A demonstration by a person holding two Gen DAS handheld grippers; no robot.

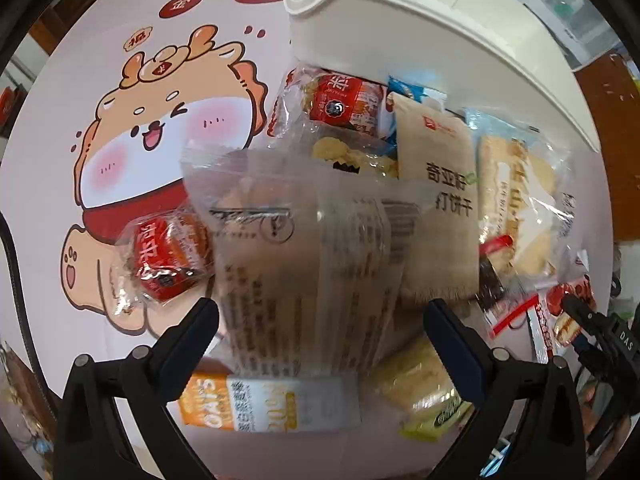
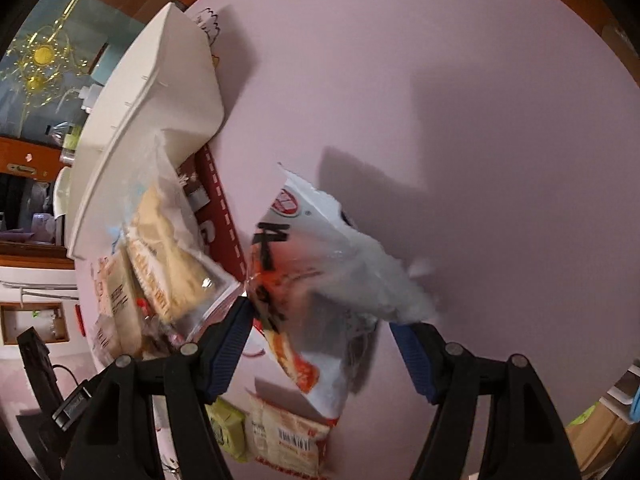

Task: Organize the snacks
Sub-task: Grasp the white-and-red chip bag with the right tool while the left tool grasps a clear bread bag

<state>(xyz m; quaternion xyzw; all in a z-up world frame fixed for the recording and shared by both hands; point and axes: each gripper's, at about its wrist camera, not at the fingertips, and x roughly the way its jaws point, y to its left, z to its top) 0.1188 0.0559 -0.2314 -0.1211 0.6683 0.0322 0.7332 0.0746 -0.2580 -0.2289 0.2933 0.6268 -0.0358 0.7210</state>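
Hanging over the pink bench (image 1: 240, 8), the left claw (image 1: 322, 330) stands released, its fingers spread on either side of a clear-wrapped packet (image 1: 304, 264) printed with dark text; the blur hides whether the pads touch it. That packet tops a heap of snacks: a red-wrapped cake (image 1: 166, 258) at nine o'clock from it, a tan biscuit packet (image 1: 438, 184) at two o'clock, an orange-and-white bar (image 1: 260, 406) at six. The white bin (image 1: 400, 36) sits at twelve o'clock, touching the heap. The right claw (image 2: 322, 338) is released too, fingers wide, a white-and-orange snack bag (image 2: 320, 276) lying between them; contact is unclear.
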